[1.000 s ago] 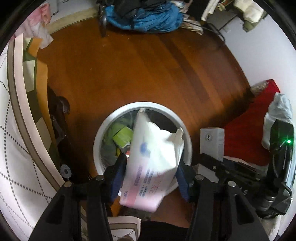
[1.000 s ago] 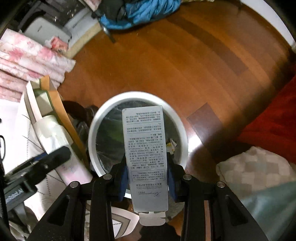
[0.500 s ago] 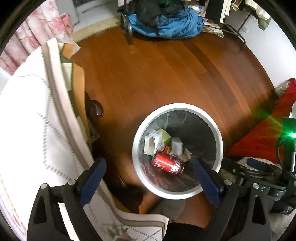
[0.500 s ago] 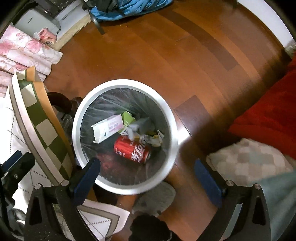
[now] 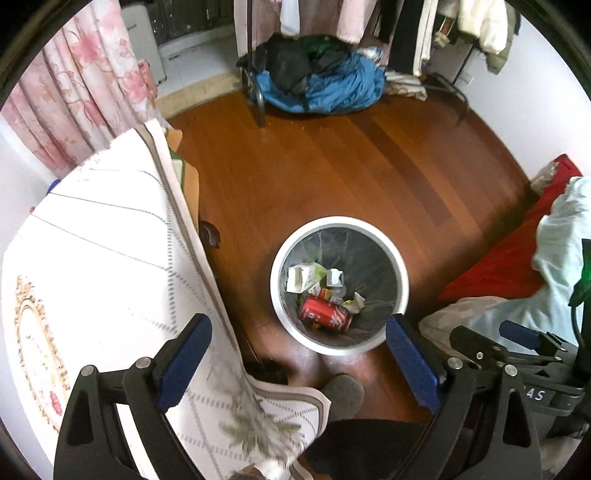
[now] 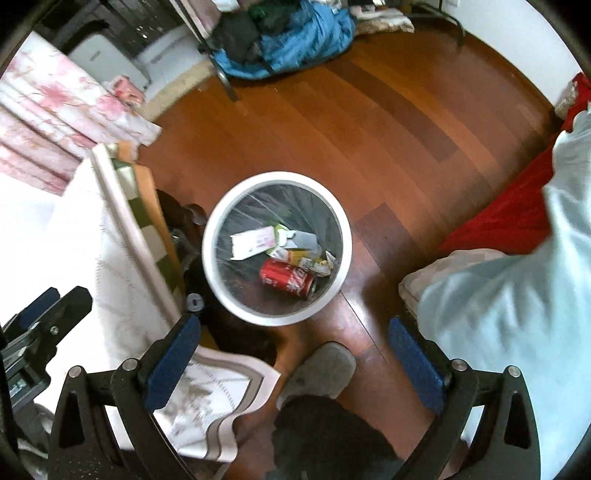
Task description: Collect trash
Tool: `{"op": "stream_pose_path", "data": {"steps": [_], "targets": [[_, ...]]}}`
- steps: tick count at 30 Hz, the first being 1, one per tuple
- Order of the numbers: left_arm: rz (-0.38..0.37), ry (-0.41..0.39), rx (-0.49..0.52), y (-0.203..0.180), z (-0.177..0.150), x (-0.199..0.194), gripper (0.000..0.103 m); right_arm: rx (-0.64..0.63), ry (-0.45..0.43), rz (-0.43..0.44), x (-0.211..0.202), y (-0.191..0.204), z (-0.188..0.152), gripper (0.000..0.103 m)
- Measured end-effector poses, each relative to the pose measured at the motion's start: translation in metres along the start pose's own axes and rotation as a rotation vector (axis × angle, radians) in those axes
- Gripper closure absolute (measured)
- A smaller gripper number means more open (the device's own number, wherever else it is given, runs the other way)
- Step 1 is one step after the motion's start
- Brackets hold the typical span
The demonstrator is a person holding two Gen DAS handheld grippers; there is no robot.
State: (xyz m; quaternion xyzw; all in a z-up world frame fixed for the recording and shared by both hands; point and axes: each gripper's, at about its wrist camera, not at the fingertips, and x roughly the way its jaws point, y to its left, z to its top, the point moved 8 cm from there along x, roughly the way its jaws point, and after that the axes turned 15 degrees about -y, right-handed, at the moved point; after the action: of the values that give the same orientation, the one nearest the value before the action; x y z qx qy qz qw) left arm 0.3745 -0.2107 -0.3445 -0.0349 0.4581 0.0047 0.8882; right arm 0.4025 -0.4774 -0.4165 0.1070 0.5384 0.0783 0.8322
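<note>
Wood floor (image 5: 332, 166), trash bin (image 5: 400, 266), red can (image 5: 325, 314)

Wood floor (image 5: 332, 155), pink floral curtain (image 5: 74, 92), white wall (image 5: 535, 92).

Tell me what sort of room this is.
Probably a bedroom or living room in a home: a wood floor, floral curtains, clothes on a rack with more heaped below, and a small bin beside a cloth-covered table.

Brown wood floor (image 5: 332, 166) with a white trash bin (image 5: 400, 271), blue clothes heap (image 5: 332, 88), grey slipper (image 6: 319, 373).
</note>
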Motion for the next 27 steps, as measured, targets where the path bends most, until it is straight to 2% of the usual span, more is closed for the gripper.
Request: {"op": "stream_pose_path", "data": {"steps": [6, 17, 27], "targets": [[-0.034, -0.074, 0.015, -0.001, 0.003, -0.067, 0.007, -0.019, -0.111, 0.058, -0.088, 0.016, 0.000, 0.000], [-0.131, -0.203, -0.008, 0.002, 0.001, -0.185, 0.007, -0.063, -0.243, 0.165, -0.217, 0.047, -0.013, 0.000], [-0.183, -0.270, -0.022, 0.008, -0.003, -0.256, 0.007, -0.090, -0.306, 0.255, -0.299, 0.065, -0.033, 0.000]]}}
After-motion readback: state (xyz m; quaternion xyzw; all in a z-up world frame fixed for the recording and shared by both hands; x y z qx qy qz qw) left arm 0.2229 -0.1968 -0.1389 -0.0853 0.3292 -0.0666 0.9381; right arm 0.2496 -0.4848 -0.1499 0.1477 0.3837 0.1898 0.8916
